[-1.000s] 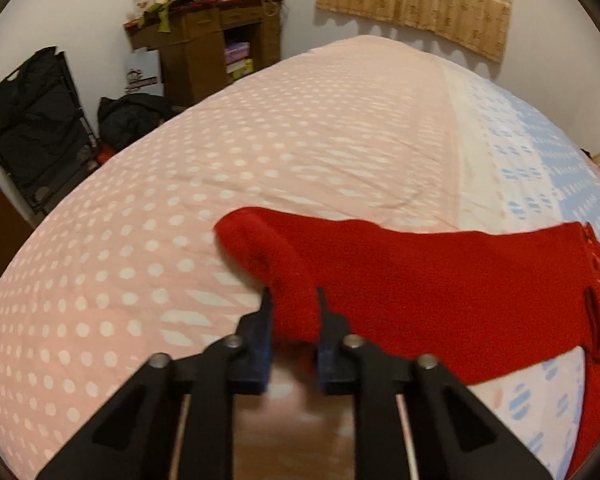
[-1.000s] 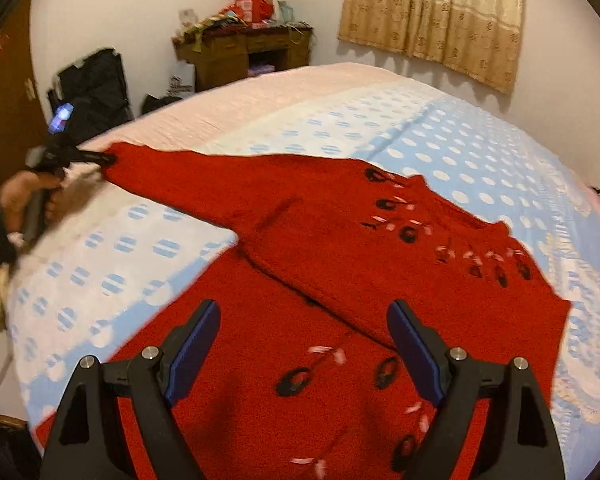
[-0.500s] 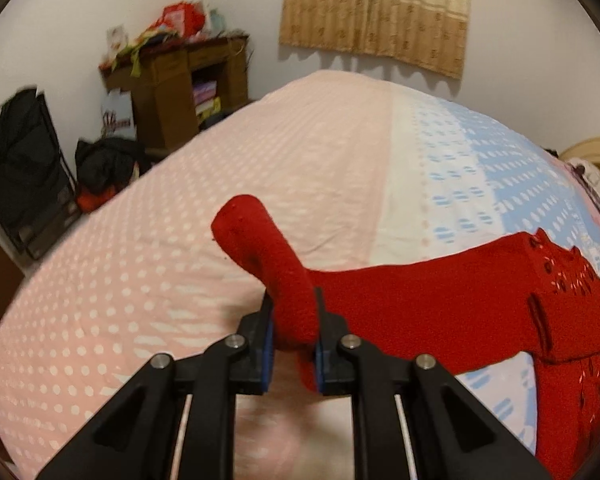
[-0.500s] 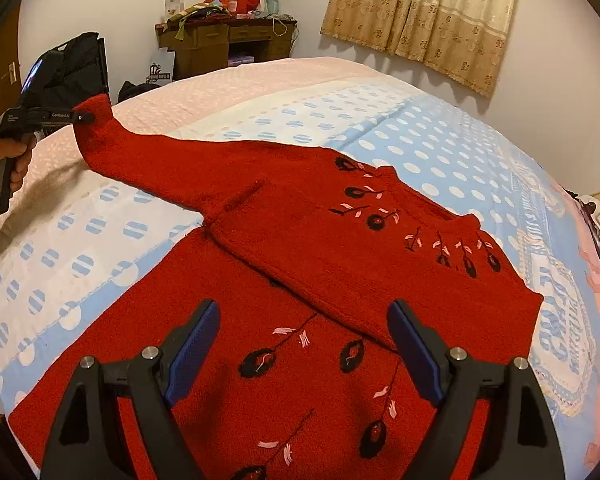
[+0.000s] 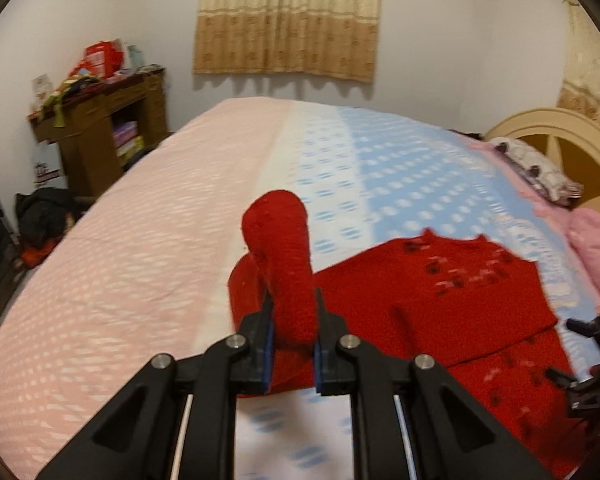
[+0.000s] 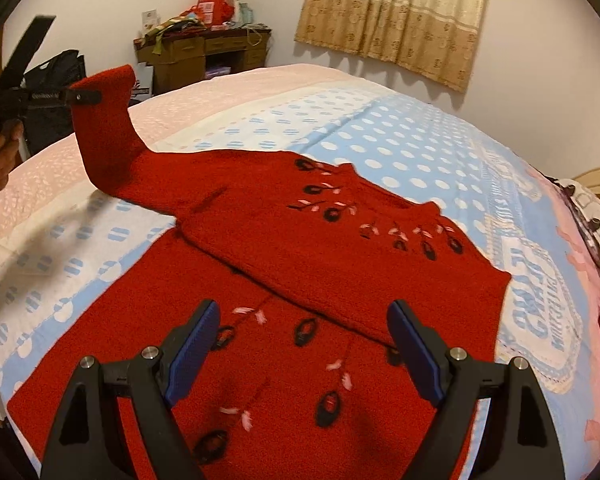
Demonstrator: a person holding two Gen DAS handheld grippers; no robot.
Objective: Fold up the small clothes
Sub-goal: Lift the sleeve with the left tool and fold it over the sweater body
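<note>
Left gripper [image 5: 293,354] clamped on sleeve [image 5: 286,264], now lifted off bed [image 5: 140,248] and swung in toward sweater [image 6: 340,264] body, up from a second ago. Means sleeve fold underway, not laid yet. Right gripper [image 6: 304,352] jaws apart, empty, over hem.

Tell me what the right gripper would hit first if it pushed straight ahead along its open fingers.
Most likely the red sweater on the bed: the right gripper points down at its front, just below the folded-over sleeve edge, with nothing between the open jaws. Depth is hard to judge, so the exact landing spot is uncertain.
</note>
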